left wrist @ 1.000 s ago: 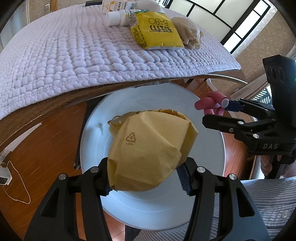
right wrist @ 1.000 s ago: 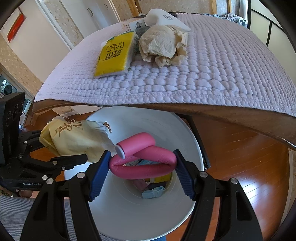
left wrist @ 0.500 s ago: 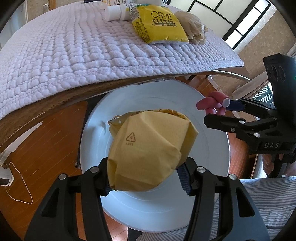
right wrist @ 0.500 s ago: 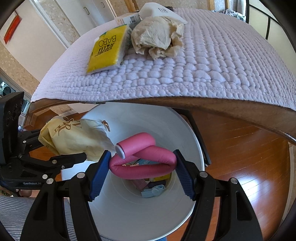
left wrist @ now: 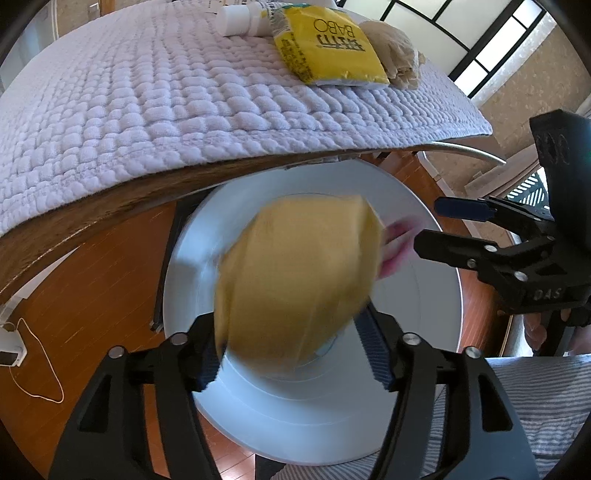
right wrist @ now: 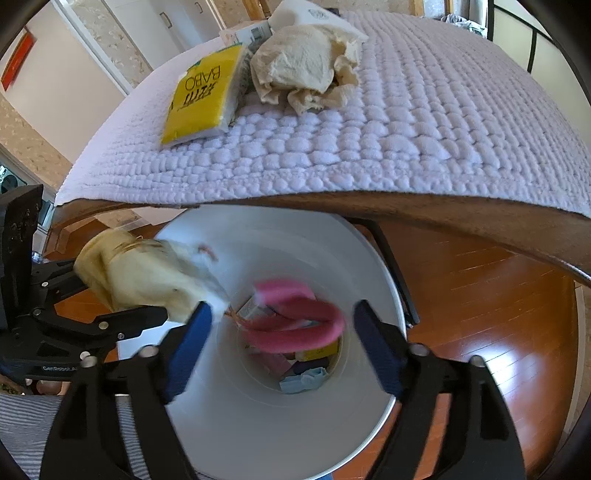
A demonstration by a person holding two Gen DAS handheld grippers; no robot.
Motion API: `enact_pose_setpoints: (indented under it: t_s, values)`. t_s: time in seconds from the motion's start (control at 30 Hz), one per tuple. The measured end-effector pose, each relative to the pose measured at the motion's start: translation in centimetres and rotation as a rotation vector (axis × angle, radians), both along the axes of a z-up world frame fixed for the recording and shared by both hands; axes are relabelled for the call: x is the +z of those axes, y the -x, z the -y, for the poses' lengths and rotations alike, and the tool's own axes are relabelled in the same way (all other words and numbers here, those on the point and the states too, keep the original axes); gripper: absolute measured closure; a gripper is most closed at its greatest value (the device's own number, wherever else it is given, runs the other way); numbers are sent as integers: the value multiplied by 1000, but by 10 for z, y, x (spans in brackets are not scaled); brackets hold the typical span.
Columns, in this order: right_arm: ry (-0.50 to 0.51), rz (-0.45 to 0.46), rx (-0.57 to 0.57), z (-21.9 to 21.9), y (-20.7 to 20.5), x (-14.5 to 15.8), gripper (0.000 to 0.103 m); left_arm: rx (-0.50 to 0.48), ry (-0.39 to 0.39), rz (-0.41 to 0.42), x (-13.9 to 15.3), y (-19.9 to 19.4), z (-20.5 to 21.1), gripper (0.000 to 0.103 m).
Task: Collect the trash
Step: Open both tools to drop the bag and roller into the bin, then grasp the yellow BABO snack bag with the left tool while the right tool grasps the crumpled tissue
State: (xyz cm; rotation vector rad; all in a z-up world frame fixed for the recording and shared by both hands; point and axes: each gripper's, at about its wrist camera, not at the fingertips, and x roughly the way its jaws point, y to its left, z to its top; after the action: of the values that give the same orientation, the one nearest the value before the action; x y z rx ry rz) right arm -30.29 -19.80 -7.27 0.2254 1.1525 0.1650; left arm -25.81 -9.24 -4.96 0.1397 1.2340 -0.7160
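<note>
Hovering both grippers over the mouth of the white bin [left wrist: 424,295], just below the edge of the quilt-covered counter [left wrist: 147,110], so that anything let go drops straight in

Spreading the right gripper [right wrist: 280,325] fingers wide, with the pink foam roller [right wrist: 295,325] blurring between and beyond them, touching neither pad and apparently falling toward the scraps at the bin's bottom [right wrist: 306,380]

Carrying the yellow paper bag [left wrist: 295,273] at the tips of the left gripper [left wrist: 290,332], smeared by motion. Cannot tell whether the fingers are pinching it or letting it slip, since the bag's lower edge is covering the left pad while seeming to clear the right one

Showing, in the left wrist view, the bag filling the gap ahead of the fingers and hiding the bin's depth, plus a white bottle [left wrist: 240,20] far beyond the fingers on the counter

Revealing, in the right wrist view, the bin's contents, and the bag hanging over the rim from the side. Leaving the yellow tissue pack [right wrist: 201,107] and crumpled paper [right wrist: 303,70] well beyond the fingers, waiting on the counter
</note>
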Motion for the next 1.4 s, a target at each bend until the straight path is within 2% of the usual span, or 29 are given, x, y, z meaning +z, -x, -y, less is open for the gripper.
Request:
enact_pose_setpoints:
  t_s: [0.23, 0.33, 0.4, 0.47, 0.53, 0.67, 0.8, 0.87, 0.97, 1.13, 1.4]
  values:
    - [56, 55, 12, 0, 7, 19, 21, -7, 8, 18, 12, -2, -13, 36]
    - [178, 156, 18, -2, 15, 43, 13, 1, 52, 19, 29, -4, -23, 35]
    - [275, 249, 14, -4, 18, 64, 4, 6, 106, 35, 45, -7, -32, 24]
    - [310, 294, -5, -1, 17, 78, 4, 30, 151, 82, 64, -11, -41, 3]
    - [280, 307, -27, 9, 11, 88, 4, 64, 188, 132, 83, -19, -50, 1]
    - [134, 319, -91, 30, -8, 98, 4, 133, 237, 188, 107, -42, -63, 1]
    - [139, 328, -121, 28, -31, 101, 8, 173, 239, 191, 116, -67, -52, 1]
    - [136, 314, -132, 29, -43, 99, 14, 161, 248, 188, 115, -73, -42, 1]
    - [86, 284, -146, 34, -58, 91, 21, 115, 221, 198, 111, -70, -18, 1]
    - [47, 234, -172, 36, -76, 78, 23, 73, 200, 198, 100, -69, 12, 1]
    - [48, 195, -147, 25, -92, 65, 26, 88, 172, 209, 83, -75, 36, 1]
